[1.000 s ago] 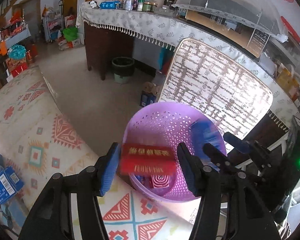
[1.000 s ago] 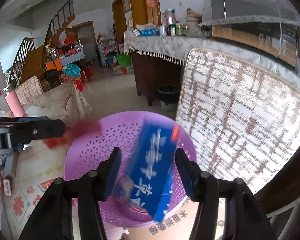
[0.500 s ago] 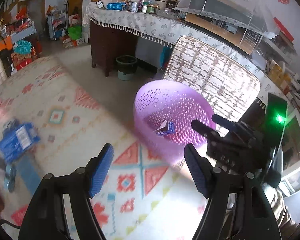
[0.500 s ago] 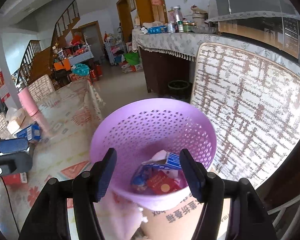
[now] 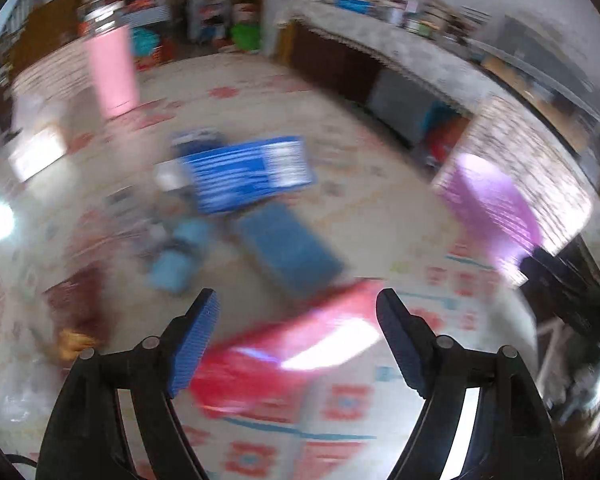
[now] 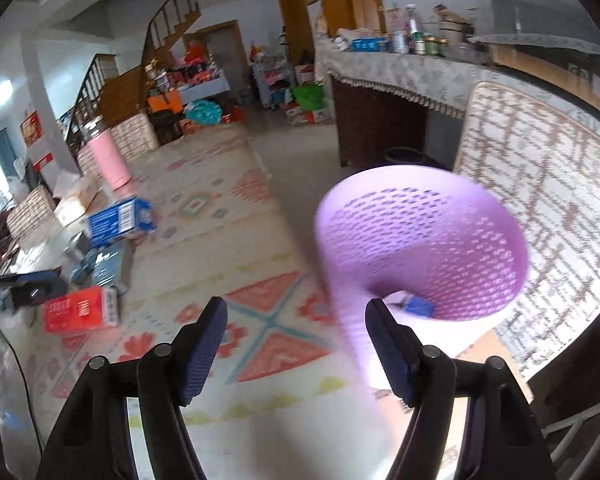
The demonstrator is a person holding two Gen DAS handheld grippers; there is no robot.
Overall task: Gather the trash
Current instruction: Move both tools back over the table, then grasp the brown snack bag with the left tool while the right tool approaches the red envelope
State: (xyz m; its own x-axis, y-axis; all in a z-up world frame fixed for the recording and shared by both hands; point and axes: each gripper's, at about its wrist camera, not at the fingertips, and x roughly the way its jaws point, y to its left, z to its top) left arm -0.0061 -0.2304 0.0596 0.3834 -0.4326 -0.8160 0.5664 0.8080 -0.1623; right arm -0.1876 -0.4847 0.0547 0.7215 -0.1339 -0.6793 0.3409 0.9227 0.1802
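Your left gripper (image 5: pixel 298 340) gapes wide above the flat red box (image 5: pixel 284 354), gripping nothing. Your right gripper (image 6: pixel 296 340), equally spread and empty, hovers beside the purple perforated plastic basket (image 6: pixel 424 240).

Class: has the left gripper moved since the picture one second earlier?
Yes. The left gripper has swung left, away from the purple basket, which was straight ahead; now it faces a red box.

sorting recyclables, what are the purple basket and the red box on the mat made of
Purple basket: looks like moulded plastic, matte, its wall pierced by regular holes. Red box: probably printed cardboard, flat faces with sharp edges and a slight sheen; not certain at this size.
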